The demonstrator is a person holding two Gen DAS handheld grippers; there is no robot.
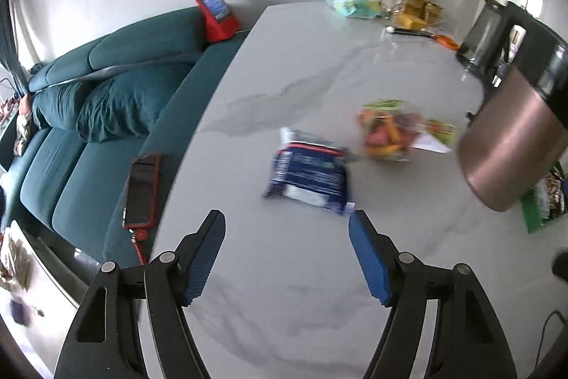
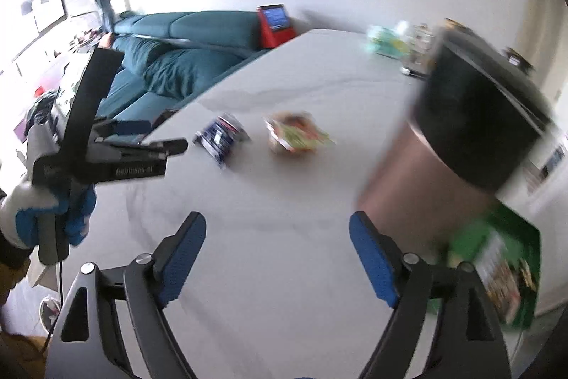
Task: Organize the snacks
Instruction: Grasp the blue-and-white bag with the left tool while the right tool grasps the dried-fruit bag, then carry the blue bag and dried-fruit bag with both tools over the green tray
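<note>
Two snack packs lie on the marble-look table (image 1: pixel 284 59) in front of me, and I go through things from the biggest down. That pale table with grey veining fills most of both wrist views. Along its left edge runs a teal sofa (image 1: pixel 117 87) with a rumpled teal cushion on it. At the table's right edge stands a copper-coloured bin (image 1: pixel 511 144) with a black lid; its inside is hidden, so I cannot tell what it holds. Just beside its base is a green snack box (image 2: pixel 504 269), blurred, with pictures of food on its side.

My left gripper (image 1: pixel 287 254) hangs above the near part of the table with its blue pads (image 1: pixel 202 258) spread wide and nothing between them. My right gripper (image 2: pixel 277 258) is likewise spread wide and empty, close to the bin. My left hand (image 2: pixel 53 212), gloved in white and blue, shows in the right wrist view.

Ahead of the left gripper lies a dark blue snack packet (image 1: pixel 310 174), flat on the table. Just beyond it, to the right, sits a clear bag of orange and red snacks (image 1: pixel 388 132) with a green label. A pile of yellow packets and clear wrappers (image 1: pixel 397 0) sits at the far end. A red-cased phone (image 1: pixel 142 189) lies on the sofa arm.
</note>
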